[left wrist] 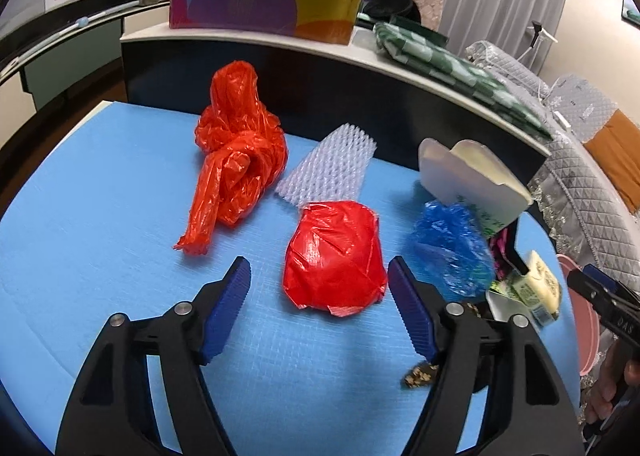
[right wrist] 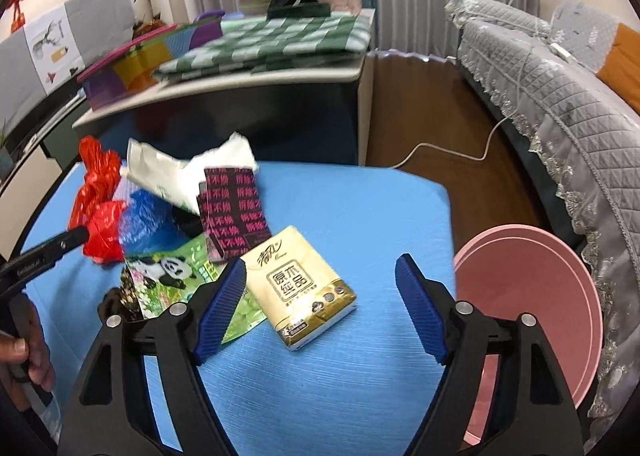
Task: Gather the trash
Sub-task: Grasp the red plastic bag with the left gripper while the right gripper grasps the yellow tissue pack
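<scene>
Trash: scattered over the blue surface, none of it gathered into the pink bin that stands just off the surface's right edge.
Red bundle: a crumpled red plastic bag lies just ahead of the left claw, between the lines of its two fingers but not touched by them.
Left claw: wide open, holding nothing; blue ribbed pads hover above the surface.
Orange bag: a knotted orange plastic bag sits farther back to the left, well apart from the claw.
Foam net: a white foam mesh sleeve lies behind the red bundle, touching its far edge.
Blue bag: a crumpled blue plastic bag rests beside the red bundle, under a white paper carton.
Right claw: the right claw is wide open and empty.
Tissue pack: a yellow tissue pack lies between the right claw's fingers, close to the left pad, with no grip on it.
Wrappers: a panda-printed green wrapper and a black-and-pink box lie just behind the pack.
</scene>
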Motion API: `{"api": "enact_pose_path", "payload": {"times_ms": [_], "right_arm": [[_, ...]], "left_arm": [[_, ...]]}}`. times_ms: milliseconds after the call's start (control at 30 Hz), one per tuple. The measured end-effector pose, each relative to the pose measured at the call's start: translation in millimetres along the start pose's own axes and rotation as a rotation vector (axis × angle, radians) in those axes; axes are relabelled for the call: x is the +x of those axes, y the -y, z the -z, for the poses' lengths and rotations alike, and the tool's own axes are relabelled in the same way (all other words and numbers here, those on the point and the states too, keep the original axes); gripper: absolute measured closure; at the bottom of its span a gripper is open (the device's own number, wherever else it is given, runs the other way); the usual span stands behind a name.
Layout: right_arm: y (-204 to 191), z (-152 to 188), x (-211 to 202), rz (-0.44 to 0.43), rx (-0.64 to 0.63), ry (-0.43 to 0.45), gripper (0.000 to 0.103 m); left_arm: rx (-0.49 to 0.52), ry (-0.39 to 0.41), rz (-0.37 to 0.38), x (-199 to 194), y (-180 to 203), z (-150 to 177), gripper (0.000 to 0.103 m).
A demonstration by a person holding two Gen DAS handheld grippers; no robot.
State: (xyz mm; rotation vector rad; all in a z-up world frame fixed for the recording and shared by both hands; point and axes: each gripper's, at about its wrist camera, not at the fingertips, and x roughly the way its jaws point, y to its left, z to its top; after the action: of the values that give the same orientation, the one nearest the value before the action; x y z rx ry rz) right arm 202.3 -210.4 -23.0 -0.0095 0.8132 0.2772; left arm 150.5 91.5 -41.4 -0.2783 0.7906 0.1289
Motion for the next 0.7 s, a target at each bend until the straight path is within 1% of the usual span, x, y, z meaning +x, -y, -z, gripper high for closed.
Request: {"api": "enact_pose_path", "payload": {"times_ms": [200,300,400,433,600,700], "right_arm": [[-3.6,3.7,18.8,0.007,-0.032,-0.065,0.023],[-3.3,4.3,25.7,0.011,-0.038,-0.086,0.023],[-4.9,5.5,30.7,0.009,-0.047,-0.103,0.022],[-6.0,5.4,32.7,0.010,-0.052,-0.108,0.022],[-8.6,6.8,39.0,0.016,-0.072,-0.129,0.022],[-8.8,8.3,41.3,0.018,-0.074,-0.137,0.022]], "left_arm": [[-0.004,-0.038,-0.015,16.0,0.0,-2.3,0.031],[-0.006,-0.060,-0.006,22.5,2.6,-3.1,0.031],[0.006,-0.073,-0.001,27.4,7.1,-3.7,0.026],[0.008,-0.075,-0.002,29.0,6.9,-3.8,0.026],[0.033,-0.105,-0.034,40.1,12.1,-1.8,0.025],[0.059,-0.109,-0.054,43.5,18.6,-2.8,0.025]]}}
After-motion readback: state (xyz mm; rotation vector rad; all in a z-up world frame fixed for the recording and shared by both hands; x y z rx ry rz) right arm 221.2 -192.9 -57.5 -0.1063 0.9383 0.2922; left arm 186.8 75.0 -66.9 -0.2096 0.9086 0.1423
